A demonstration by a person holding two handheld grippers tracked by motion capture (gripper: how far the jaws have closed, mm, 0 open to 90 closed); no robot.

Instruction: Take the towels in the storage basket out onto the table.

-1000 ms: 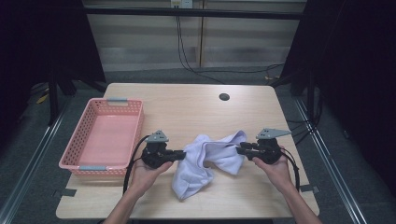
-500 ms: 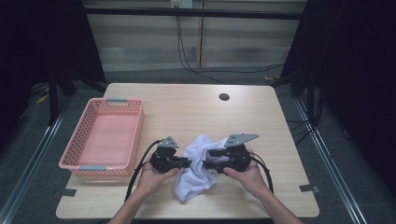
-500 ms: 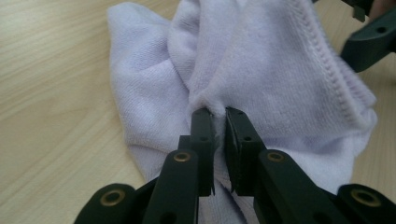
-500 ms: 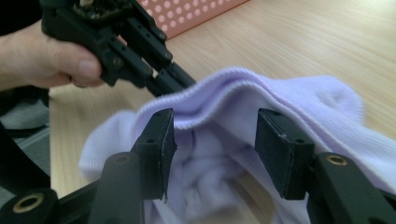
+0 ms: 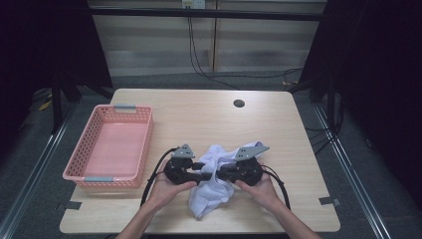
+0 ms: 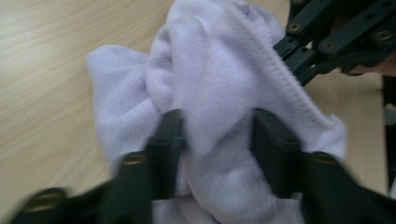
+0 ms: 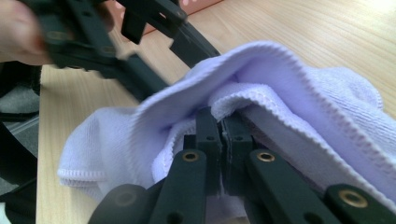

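A pale lilac towel (image 5: 213,188) lies bunched near the table's front edge, between my two grippers, which face each other. My left gripper (image 5: 208,175) pinches a thick fold of the towel (image 6: 219,93); its jaws (image 6: 217,122) have just been opening a little, with the cloth still pressed between them. My right gripper (image 5: 220,174) comes from the right. Its jaws (image 7: 220,116) have just closed and stand together on a hem of the towel (image 7: 289,84). The two grippers' tips almost meet over the cloth.
A pink plastic basket (image 5: 74,170) with nothing in it stands at the left of the wooden table (image 5: 209,119). A dark round hole (image 5: 239,103) sits near the table's far edge. Black cables trail from both grippers toward the front edge.
My right gripper has moved left toward the table's middle, bringing its side of the towel in and bunching it. My left gripper has shifted slightly right. The two now nearly touch.
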